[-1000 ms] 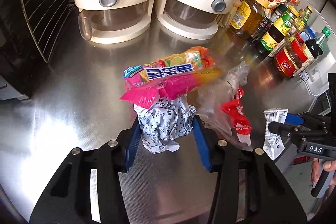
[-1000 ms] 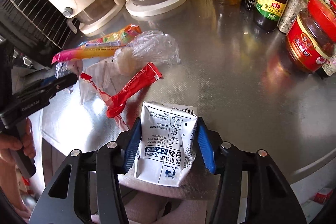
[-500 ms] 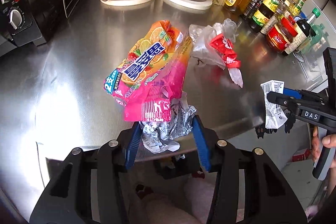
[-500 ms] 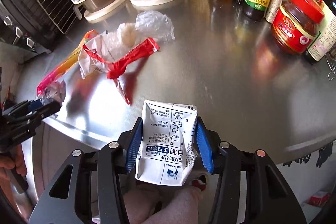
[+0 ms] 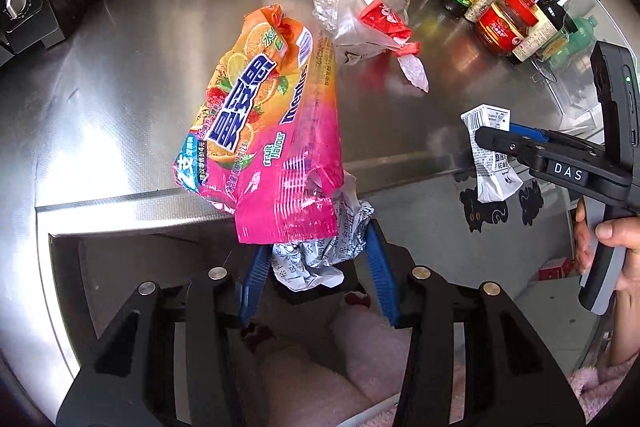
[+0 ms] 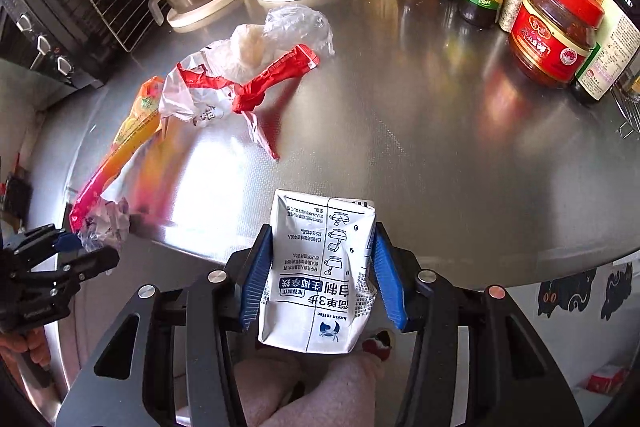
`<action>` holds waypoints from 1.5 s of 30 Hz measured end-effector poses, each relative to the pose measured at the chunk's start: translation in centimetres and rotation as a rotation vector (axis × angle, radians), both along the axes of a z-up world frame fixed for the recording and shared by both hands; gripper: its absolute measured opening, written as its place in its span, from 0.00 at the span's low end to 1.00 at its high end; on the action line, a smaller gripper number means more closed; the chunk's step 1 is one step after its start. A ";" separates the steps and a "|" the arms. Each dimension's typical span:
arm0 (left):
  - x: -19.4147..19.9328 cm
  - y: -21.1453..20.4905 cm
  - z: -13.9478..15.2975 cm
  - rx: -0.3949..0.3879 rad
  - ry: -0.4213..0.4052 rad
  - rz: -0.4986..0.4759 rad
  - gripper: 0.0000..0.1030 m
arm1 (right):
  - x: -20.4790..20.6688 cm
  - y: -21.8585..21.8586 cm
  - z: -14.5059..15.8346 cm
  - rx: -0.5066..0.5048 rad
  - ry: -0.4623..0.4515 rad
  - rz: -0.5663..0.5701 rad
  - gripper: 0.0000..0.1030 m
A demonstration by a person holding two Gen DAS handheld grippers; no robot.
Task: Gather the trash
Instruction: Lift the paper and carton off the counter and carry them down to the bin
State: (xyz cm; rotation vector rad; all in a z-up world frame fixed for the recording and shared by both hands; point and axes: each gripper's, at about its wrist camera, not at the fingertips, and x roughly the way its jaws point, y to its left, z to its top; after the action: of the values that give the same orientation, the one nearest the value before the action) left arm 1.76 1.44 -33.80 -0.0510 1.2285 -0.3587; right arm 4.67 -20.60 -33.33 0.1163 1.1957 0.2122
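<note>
The left gripper (image 5: 316, 267), low in the frame centre, is clamped on crumpled paper (image 5: 320, 259) with a pink candy bag (image 5: 272, 131) standing above it. The right gripper (image 6: 320, 275) holds a white coffee packet (image 6: 320, 267) between its blue pads. A red-and-clear wrapper (image 6: 248, 75) lies on the steel counter (image 6: 440, 155), upper left of that packet.

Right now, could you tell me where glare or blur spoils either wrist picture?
Left wrist view: glare whitens the steel counter at left; candy wrapper stays sharp. Right wrist view: bright glare beside the coffee pouch; the candy wrapper there is smeared.
</note>
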 end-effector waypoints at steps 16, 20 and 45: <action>-1.6 -0.6 -1.3 0.006 0.044 -0.043 0.43 | -2.1 -0.1 -0.7 0.022 0.017 0.014 0.48; -1.4 -0.6 -1.9 0.011 0.071 -0.051 0.43 | -2.6 -0.2 -0.8 0.030 0.017 0.006 0.48; -2.1 -1.0 -6.8 0.018 0.170 -0.059 0.43 | -5.5 -0.6 -2.1 0.058 0.045 -0.007 0.48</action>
State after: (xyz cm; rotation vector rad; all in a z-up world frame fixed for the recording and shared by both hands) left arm -0.30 0.44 -40.57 -0.0296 1.4031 -0.4011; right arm -0.86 -21.15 -35.44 0.1765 1.2336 0.2393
